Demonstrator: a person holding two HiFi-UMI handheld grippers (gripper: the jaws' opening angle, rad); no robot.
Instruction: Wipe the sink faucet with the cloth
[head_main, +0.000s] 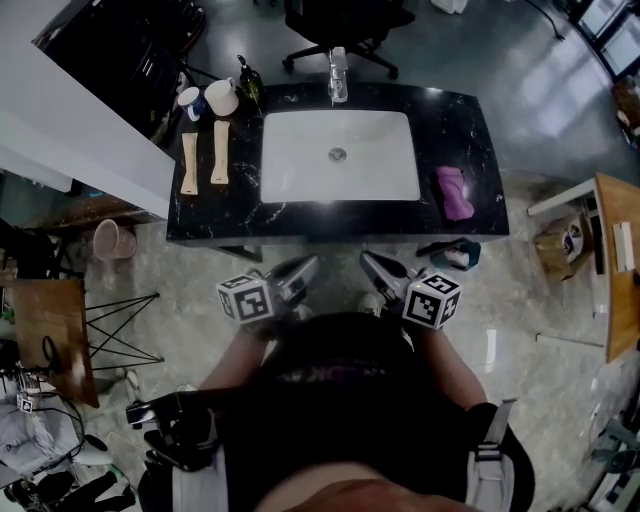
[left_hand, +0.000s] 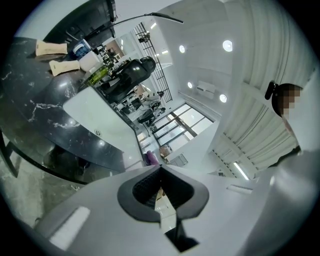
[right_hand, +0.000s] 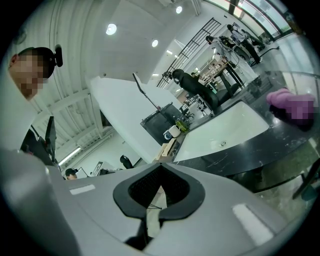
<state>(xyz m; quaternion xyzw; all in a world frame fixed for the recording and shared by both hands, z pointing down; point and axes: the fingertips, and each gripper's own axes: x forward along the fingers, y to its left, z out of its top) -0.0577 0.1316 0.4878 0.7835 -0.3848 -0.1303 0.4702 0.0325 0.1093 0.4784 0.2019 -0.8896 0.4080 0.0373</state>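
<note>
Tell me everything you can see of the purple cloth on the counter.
The purple cloth lies bunched into a long, rumpled strip on the black marbled countertop, just right of the white sink basin and toward the person's side. It looks like soft fabric, with folds showing. Only the counter touches it; it lies well apart from the faucet.

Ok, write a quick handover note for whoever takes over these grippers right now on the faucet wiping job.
Left gripper: shut, empty, held short of the counter's near edge.
Right gripper: shut, empty, beside the left one.
Cloth: purple, lying on the counter right of the sink, not held.
Faucet: at the middle of the sink's far edge.
Done: nothing yet.
Left: pick up the cloth, probably with the right gripper, then wipe the faucet.
</note>
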